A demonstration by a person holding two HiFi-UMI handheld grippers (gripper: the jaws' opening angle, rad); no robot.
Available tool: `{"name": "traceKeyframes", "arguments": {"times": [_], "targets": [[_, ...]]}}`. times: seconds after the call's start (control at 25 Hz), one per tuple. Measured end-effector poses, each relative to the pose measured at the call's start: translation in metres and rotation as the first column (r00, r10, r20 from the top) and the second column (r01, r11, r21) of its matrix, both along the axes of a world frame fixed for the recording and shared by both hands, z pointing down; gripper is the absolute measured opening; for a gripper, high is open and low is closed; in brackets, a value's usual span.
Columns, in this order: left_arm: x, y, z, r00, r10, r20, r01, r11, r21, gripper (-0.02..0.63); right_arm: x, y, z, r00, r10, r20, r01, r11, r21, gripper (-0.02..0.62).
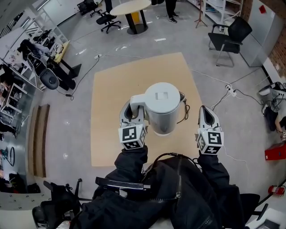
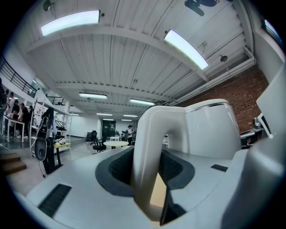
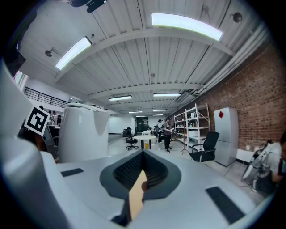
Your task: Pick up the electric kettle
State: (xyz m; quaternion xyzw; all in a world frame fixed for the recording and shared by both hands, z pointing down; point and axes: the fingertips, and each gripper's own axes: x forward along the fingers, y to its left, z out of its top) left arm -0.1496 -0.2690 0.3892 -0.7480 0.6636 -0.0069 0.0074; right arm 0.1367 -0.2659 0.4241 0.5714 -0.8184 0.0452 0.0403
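The white electric kettle (image 1: 163, 107) hangs above the tan tabletop (image 1: 111, 89), lid up. My left gripper (image 1: 133, 107) is shut on its white handle (image 2: 152, 147), which stands upright between the dark pads; the kettle body (image 2: 210, 129) is just beyond. My right gripper (image 1: 205, 109) hovers to the right of the kettle without touching it. In the right gripper view its jaws (image 3: 142, 154) meet with nothing between them, and the kettle (image 3: 82, 132) shows at the left. A black cord (image 1: 185, 111) lies by the kettle's right side.
A black office chair (image 1: 228, 38) stands at the far right and a round table (image 1: 132, 9) at the back. A power strip (image 1: 230, 89) with cables lies on the floor to the right. Racks and clutter line the left wall.
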Motion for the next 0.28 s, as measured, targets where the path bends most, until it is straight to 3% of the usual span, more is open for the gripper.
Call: {"name": "traceKeyframes", "arguments": {"times": [0.28], "targets": [[-0.0015, 0.0034, 0.0059, 1.000, -0.016, 0.000, 0.016, 1.000, -0.016, 0.140, -0.0017, 0.0003, 0.0024, 1.000, -0.013, -0.004, 0.013, 1.000, -0.007, 0.002]]}}
